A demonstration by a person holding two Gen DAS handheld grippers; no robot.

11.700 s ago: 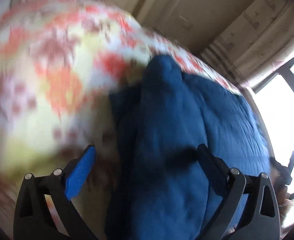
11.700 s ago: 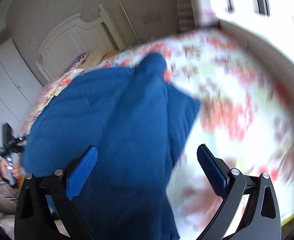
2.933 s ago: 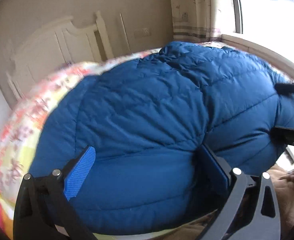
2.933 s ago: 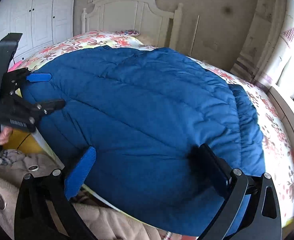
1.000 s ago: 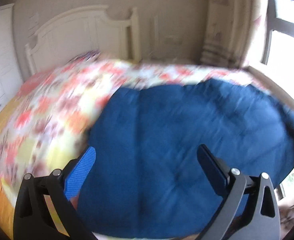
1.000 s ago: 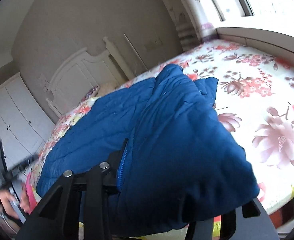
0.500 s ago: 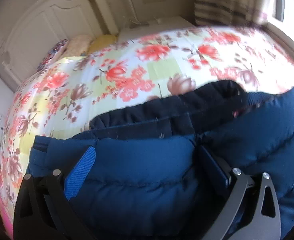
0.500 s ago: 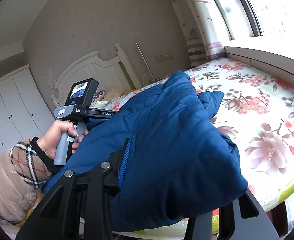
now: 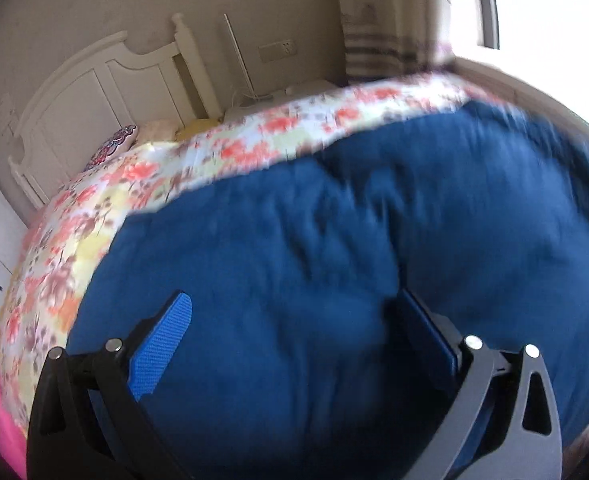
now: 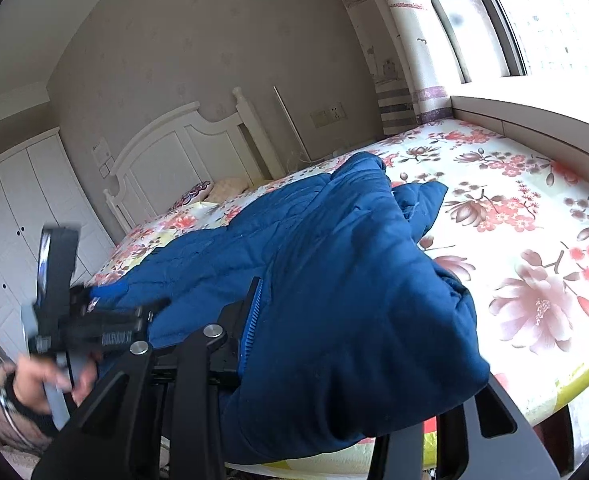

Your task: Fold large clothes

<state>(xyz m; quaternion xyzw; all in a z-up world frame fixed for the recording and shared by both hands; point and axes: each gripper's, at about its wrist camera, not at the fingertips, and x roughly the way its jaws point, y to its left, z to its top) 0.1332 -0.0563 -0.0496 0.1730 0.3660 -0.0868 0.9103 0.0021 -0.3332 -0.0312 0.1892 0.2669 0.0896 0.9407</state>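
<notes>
A big blue quilted jacket (image 9: pixel 334 248) lies across the flowered bed (image 9: pixel 94 216). My left gripper (image 9: pixel 294 332) is open, its fingers spread over the jacket's near edge with nothing between them. In the right wrist view my right gripper (image 10: pixel 326 360) is shut on a thick fold of the jacket (image 10: pixel 354 300) and holds it above the bed's front edge. The left gripper (image 10: pixel 94 320) shows there at the left, in a hand, blurred.
A white headboard (image 10: pixel 182 160) and pillows (image 10: pixel 210 194) stand at the far end of the bed (image 10: pixel 534 240). White wardrobes (image 10: pixel 10 220) line the left wall. A window sill (image 10: pixel 534 116) and curtain run along the right side.
My left gripper has dropped from level with the jacket's collar to lower at the bed's edge, still open. My right gripper keeps its hold on the fold, almost still.
</notes>
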